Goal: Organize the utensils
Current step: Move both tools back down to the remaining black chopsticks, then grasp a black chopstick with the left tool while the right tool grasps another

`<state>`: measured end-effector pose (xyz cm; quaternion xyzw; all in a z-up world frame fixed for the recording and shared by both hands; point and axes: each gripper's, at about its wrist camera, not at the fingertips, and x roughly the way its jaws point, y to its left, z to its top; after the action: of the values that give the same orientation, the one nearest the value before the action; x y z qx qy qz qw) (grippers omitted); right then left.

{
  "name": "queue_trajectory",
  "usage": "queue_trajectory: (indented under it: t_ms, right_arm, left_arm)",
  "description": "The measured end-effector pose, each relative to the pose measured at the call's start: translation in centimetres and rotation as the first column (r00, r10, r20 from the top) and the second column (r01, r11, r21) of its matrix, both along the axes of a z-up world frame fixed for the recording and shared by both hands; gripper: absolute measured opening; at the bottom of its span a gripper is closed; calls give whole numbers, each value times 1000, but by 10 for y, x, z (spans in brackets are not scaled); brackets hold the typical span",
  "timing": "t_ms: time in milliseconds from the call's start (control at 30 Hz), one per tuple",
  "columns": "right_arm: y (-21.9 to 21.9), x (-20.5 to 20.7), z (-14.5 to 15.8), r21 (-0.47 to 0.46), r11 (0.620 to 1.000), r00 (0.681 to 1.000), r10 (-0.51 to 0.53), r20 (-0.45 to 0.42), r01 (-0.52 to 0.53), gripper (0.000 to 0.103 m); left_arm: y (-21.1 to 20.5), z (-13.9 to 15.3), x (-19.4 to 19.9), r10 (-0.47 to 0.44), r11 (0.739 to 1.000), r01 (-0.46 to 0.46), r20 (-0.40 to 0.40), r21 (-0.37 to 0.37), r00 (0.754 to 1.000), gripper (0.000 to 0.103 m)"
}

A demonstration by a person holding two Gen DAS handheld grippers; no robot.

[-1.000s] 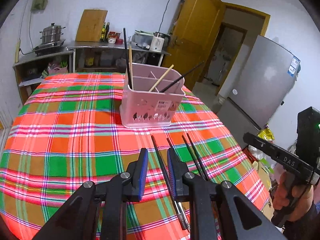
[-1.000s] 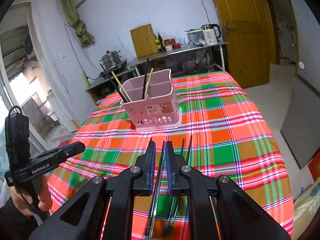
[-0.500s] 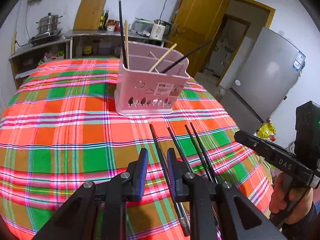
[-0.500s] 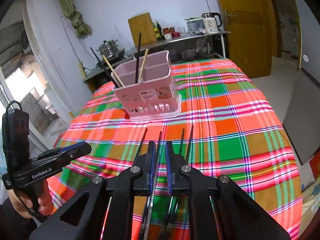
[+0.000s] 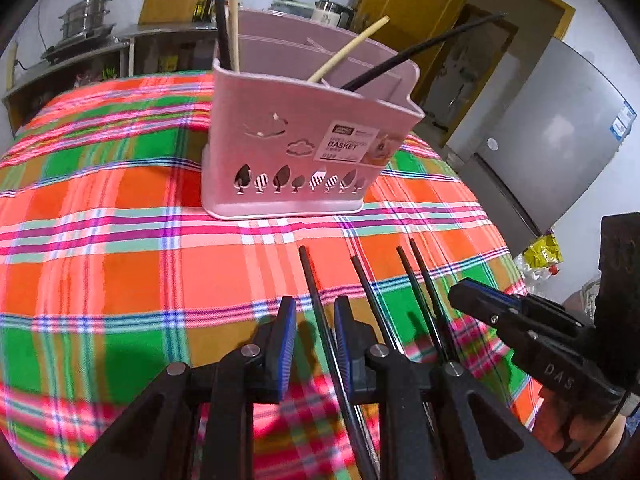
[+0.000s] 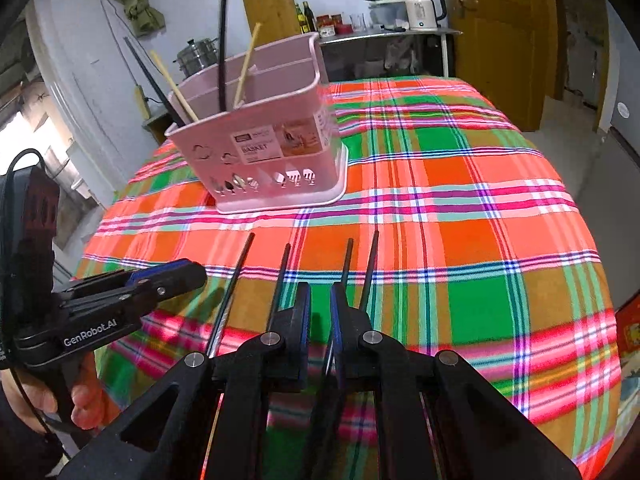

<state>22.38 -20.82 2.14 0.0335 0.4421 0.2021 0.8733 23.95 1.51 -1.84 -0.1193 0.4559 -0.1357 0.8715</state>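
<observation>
With four chopsticks (image 5: 362, 54) already standing in the pink basket (image 5: 304, 140), four black chopsticks (image 5: 376, 304) left lying on the cloth, left gripper (image 5: 314, 344) parted around one, right gripper (image 6: 320, 332) narrowly parted, nothing clamped.

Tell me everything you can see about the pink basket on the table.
The pink basket looks like glossy plastic, with rounded corners, inner dividers, cloud and tree-shaped cutouts, and a white label reading BASKET. It stands upright on the plaid tablecloth. Two black chopsticks and two pale wooden ones lean inside it. Neither tool touches it.
</observation>
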Motion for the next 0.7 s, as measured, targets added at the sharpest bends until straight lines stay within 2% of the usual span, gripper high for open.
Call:
queue_trajectory:
  t_ms: [167, 333, 567, 600, 667, 700]
  right_arm:
    - [4, 16, -9, -7, 1000, 1000, -2, -24, 1, 10]
    - [7, 25, -17, -26, 1000, 999, -10, -42, 8, 10]
    - [9, 33, -28, -47, 999, 996, -22, -81, 18, 10]
    - [9, 33, -29, -48, 999, 996, -23, -81, 19, 10]
    - [9, 35, -29, -40, 999, 996, -29, -83, 25, 10]
    - [10, 35, -29, -37, 999, 996, -30, -86, 27, 10]
  left_arm:
    - [-2, -14, 21, 6, 1000, -7, -46, -11, 999, 19]
    - [-5, -20, 27, -3, 1000, 2, -59, -21, 998, 19]
    - [-14, -20, 32, -11, 999, 13, -54, 32, 998, 19]
    - [-18, -20, 33, -18, 998, 21, -53, 52, 998, 18]
    - [-25, -19, 34, -18, 994, 24, -53, 102, 998, 7]
    - [-23, -18, 35, -22, 995, 27, -55, 93, 998, 7]
